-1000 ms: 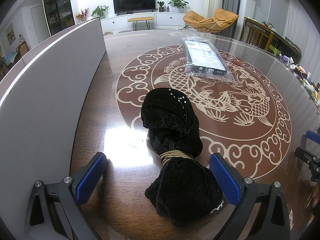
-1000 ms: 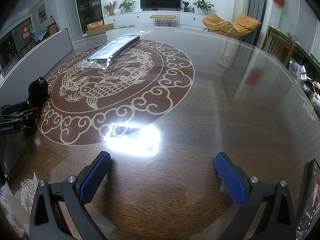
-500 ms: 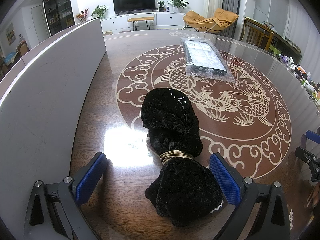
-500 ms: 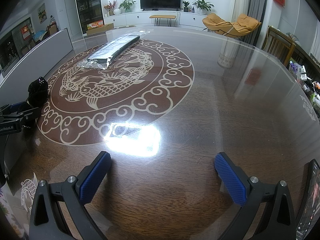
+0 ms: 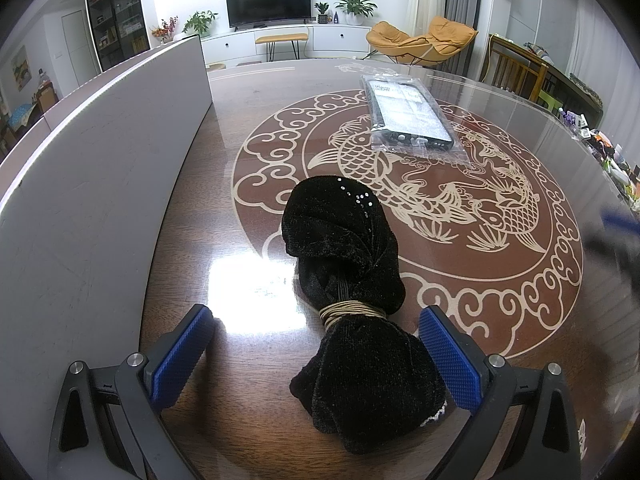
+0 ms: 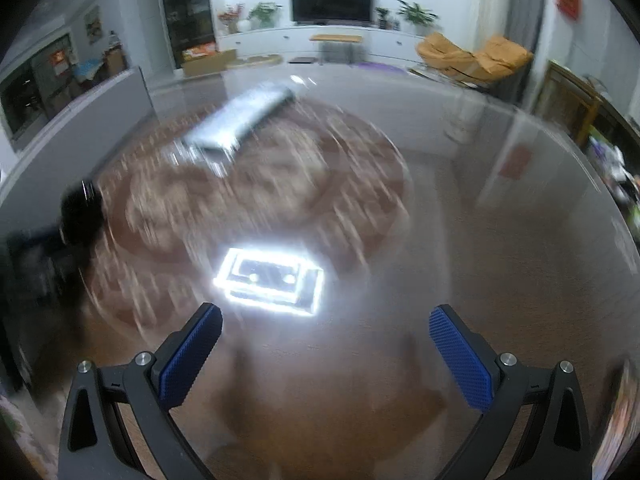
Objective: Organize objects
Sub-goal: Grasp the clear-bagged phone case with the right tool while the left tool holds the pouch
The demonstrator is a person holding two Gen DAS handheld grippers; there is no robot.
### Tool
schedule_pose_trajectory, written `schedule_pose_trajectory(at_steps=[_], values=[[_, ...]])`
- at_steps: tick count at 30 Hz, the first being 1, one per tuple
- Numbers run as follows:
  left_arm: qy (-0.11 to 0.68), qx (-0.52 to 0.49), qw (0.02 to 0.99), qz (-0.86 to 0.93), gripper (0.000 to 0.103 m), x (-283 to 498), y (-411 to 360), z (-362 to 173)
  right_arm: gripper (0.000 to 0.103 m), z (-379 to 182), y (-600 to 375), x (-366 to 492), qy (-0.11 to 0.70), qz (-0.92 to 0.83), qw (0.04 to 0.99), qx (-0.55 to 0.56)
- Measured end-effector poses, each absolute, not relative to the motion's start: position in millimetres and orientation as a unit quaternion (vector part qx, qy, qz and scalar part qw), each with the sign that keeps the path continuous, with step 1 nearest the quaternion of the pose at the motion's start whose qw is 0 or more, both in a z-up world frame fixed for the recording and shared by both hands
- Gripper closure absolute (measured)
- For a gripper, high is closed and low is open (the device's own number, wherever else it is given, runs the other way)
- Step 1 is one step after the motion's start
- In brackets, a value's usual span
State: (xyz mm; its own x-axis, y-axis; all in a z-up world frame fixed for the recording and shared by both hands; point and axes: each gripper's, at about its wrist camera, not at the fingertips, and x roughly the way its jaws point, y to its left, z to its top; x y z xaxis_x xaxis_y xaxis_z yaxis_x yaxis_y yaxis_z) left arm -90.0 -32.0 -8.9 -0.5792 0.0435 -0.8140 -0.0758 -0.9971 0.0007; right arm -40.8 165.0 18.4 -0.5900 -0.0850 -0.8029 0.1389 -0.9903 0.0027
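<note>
A black velvet cloth bundle (image 5: 352, 292), tied round the middle with a tan band (image 5: 352, 308), lies on the glossy brown table (image 5: 260, 360). My left gripper (image 5: 316, 356) is open, its blue pads on either side of the bundle's near end, not touching it. A phone case in a clear plastic bag (image 5: 412, 116) lies farther back on the fish pattern. My right gripper (image 6: 326, 360) is open and empty over bare table. Its view is motion-blurred; the bagged case (image 6: 240, 120) and the bundle (image 6: 80, 212) show far left.
A long grey panel (image 5: 92, 184) stands upright along the table's left side. The right gripper appears as a blur at the right edge of the left wrist view (image 5: 612, 236). Small clutter lies at the table's far right edge (image 5: 612, 160). A ceiling-light reflection (image 6: 272, 280) glares on the table.
The right gripper has started moving: its view has shifted and gone blurred, and it smears at the edge of the left view. The left gripper and the bundle have not moved.
</note>
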Motion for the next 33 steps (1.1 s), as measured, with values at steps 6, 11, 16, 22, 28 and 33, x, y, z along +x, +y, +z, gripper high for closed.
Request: schedule_pose_trajectory(at_steps=[6,11,16,22,28,33], values=[[0.018,-0.457,0.034,0.888,0.0,-90,-32,-9,0.0,28,92,-178,-0.009,-0.861,0.103,0.498],[0.018,-0.457,0.034,0.888,0.0,-90,-33,-8,0.0,5,52,-244,-0.03,-0.843,0.052,0.535],[0.018,-0.457,0.034,0.888,0.0,-90,-32,-9,0.0,-14,33,-263,0.012,-0.832,0.006,0.555],[0.018,-0.457,0.034,0.888,0.0,-90,-32,-9,0.024,-6,50,-247,0.027,-0.85,0.032,0.525],[0.018,-0.457,0.034,0.888,0.0,-93,-30,-12,0.025,-4,87,-189,0.044,-0.848,0.061,0.525],[0.018,-0.457,0.034,0.888,0.0,-92,-30,-11,0.025,-4,129,-90,0.054,-0.856,0.08,0.509]])
